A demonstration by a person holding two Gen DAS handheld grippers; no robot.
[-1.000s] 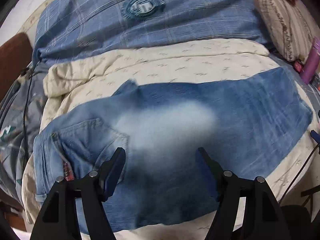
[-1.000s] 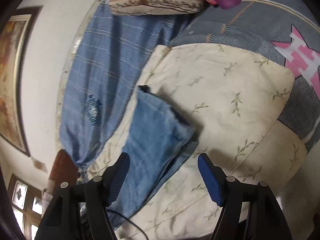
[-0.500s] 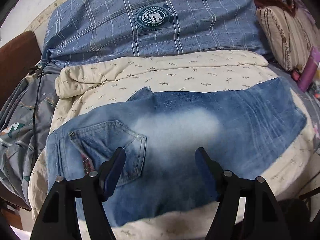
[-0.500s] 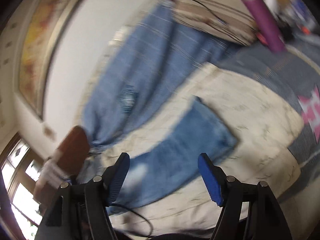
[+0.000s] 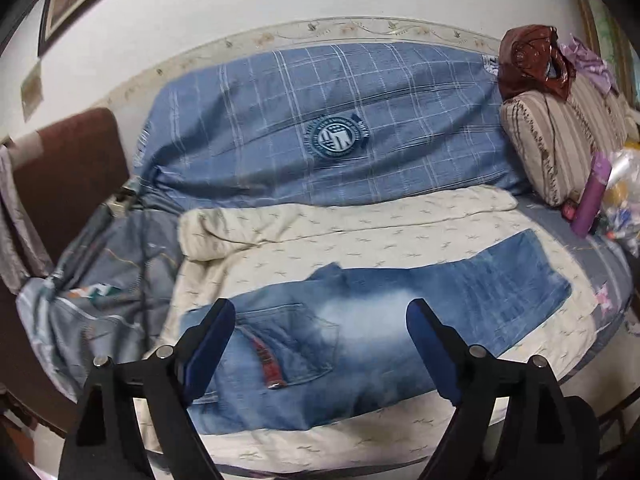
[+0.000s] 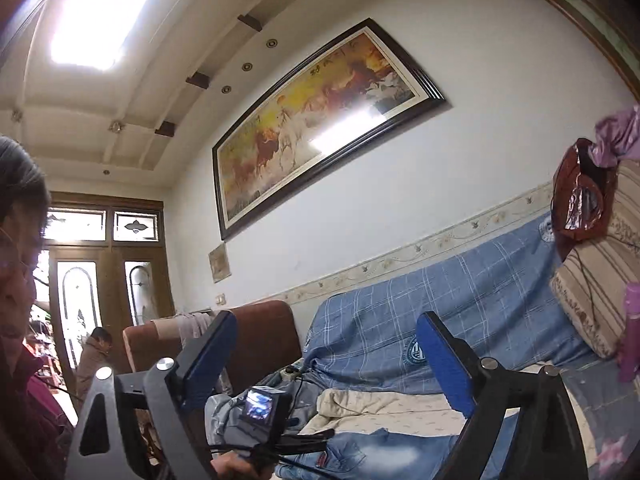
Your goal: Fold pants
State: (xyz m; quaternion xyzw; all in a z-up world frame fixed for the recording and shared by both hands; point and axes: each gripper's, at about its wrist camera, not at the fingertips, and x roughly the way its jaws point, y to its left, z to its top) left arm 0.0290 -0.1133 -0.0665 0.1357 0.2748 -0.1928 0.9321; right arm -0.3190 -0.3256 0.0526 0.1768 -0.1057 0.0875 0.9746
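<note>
The left claw (image 5: 320, 320) is spread wide, its two blue-padded fingers (image 5: 208, 340) well apart with nothing between them; it hangs above the faded blue denim pants (image 5: 400, 320) without touching them. The pants lie flat, folded lengthwise, on a cream quilt with a small leaf print (image 5: 360, 232) spread over the bed. Their waist end with a back pocket (image 5: 296, 344) is toward the left and the leg end toward the right. A pale worn patch runs across the middle of the denim.

The right claw (image 6: 328, 352) is also released, fingers wide apart and holding nothing. It is tilted upward, facing the white wall and a long dark-framed painting of horses (image 6: 320, 128). Below it the pants (image 6: 380, 452) show low in the right wrist view, still flat on the quilt (image 6: 380, 408). The left gripper's camera body (image 6: 262, 408) sits just above the waist end there.

Behind the quilt a blue plaid cover with a round crest (image 5: 336, 140) drapes the back, and a striped beige cushion (image 5: 560, 136) stands at the right.
</note>
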